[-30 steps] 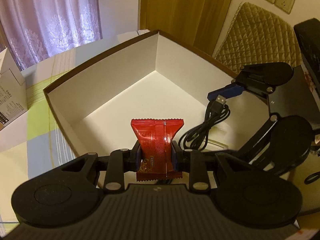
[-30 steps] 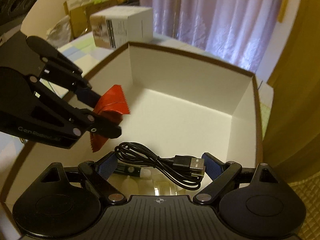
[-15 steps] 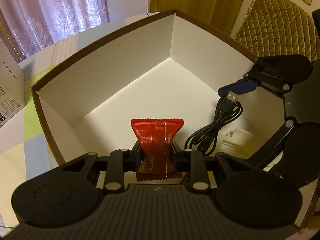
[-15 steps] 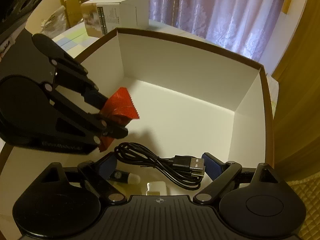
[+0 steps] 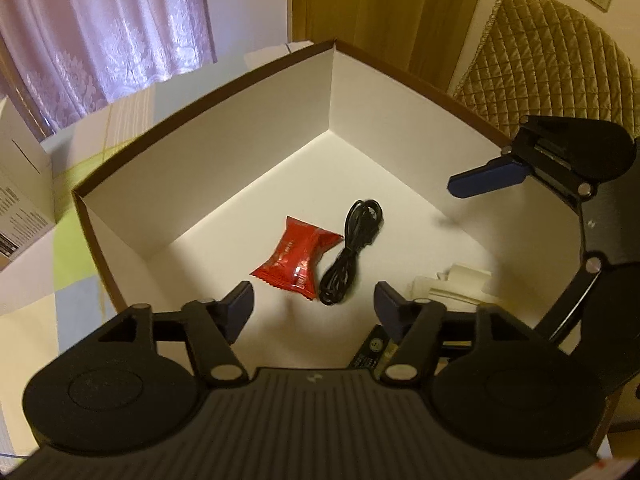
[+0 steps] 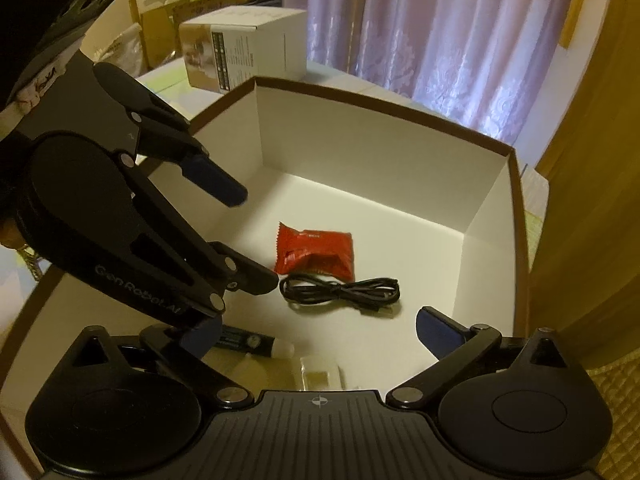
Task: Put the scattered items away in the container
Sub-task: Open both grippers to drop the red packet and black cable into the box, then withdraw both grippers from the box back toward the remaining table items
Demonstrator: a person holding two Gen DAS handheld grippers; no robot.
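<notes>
- Hovering over the box [image 5: 224,152]: left gripper [image 5: 314,304], fingers spread wide, holding nothing.
- Right gripper [image 6: 320,330] at the box's near edge, fingers also wide, empty.
- Red candy packet [image 5: 298,258] lies on the box floor, mid-box.
- Coiled black cable [image 5: 352,252] lies just beside the packet, inside the box.

Black printed tube w/ white cap [image 6: 256,342] partly hidden behind left gripper [image 6: 228,240]. Pale translucent small item [image 6: 320,376] blurred, unidentifiable. White printed carton [image 5: 20,208] cut off by left edge; print illegible.
</notes>
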